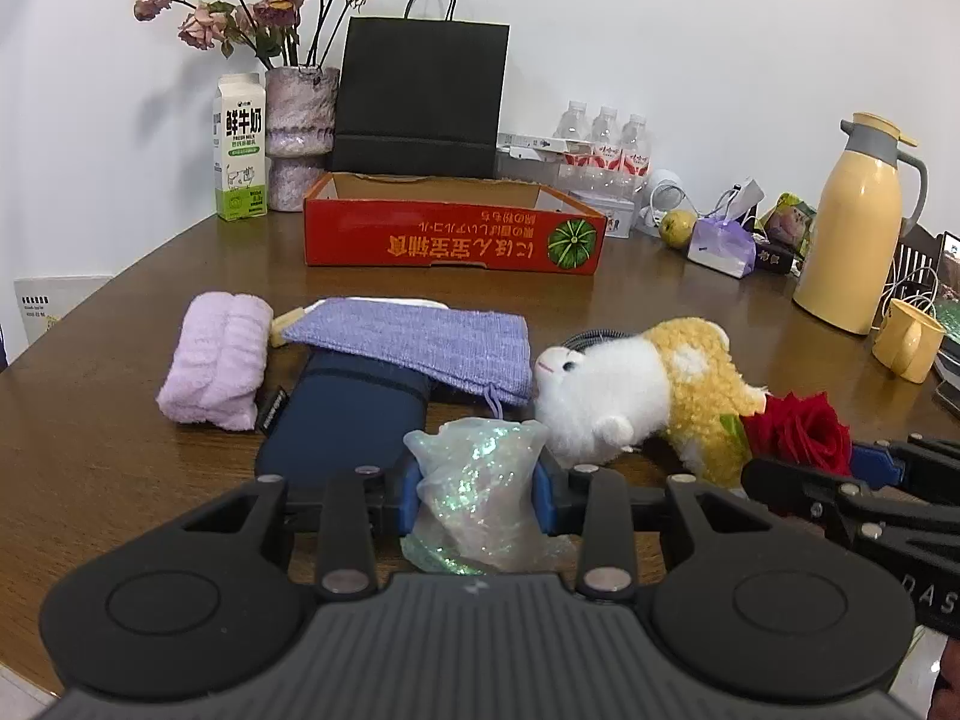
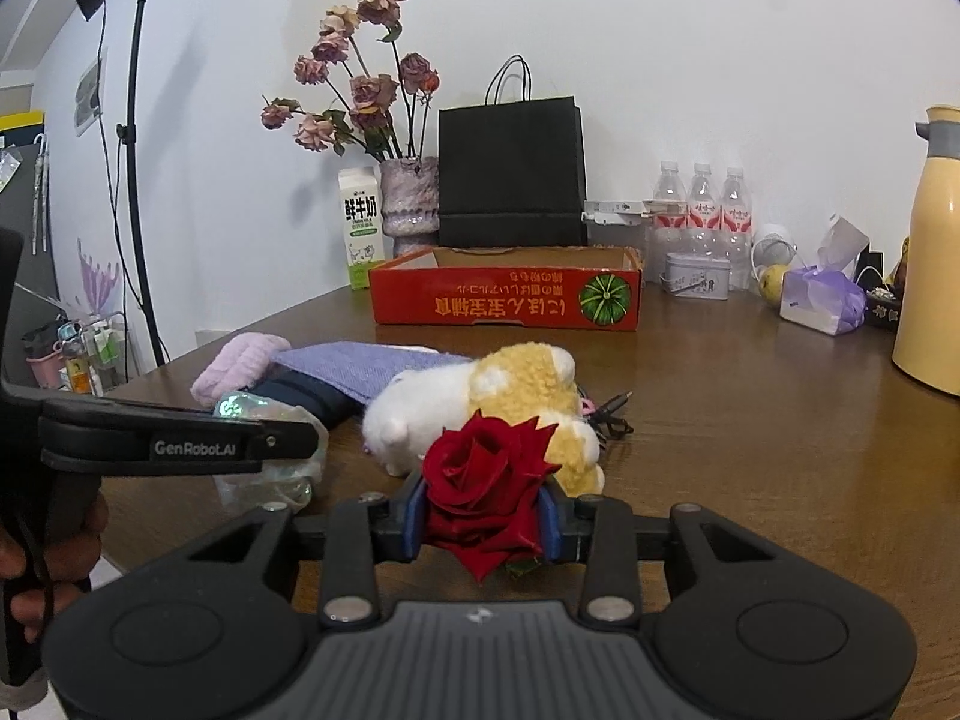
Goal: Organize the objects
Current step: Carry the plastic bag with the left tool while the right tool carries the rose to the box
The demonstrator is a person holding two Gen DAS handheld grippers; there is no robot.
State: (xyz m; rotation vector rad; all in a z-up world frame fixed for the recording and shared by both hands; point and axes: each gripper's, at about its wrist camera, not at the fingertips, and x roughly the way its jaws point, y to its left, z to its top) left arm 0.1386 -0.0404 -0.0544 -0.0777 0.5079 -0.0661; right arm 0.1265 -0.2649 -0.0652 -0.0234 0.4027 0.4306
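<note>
My left gripper (image 1: 477, 489) is shut on a crumpled iridescent plastic bag (image 1: 480, 480), near the table's front edge. My right gripper (image 2: 483, 519) is shut on a red rose (image 2: 486, 480); the rose also shows in the left wrist view (image 1: 801, 429). Beyond lie a white and yellow plush toy (image 1: 648, 390), a purple knitted pouch (image 1: 420, 342), a navy case (image 1: 348, 420) under it, and a rolled lilac towel (image 1: 216, 360). A red cardboard tray (image 1: 450, 234) stands open further back.
At the back are a milk carton (image 1: 240, 156), a vase of dried roses (image 1: 297, 132), a black paper bag (image 1: 420, 102) and water bottles (image 1: 606, 138). On the right are a yellow thermos (image 1: 852, 228), a yellow cup (image 1: 909, 339) and a tissue pack (image 1: 720, 246).
</note>
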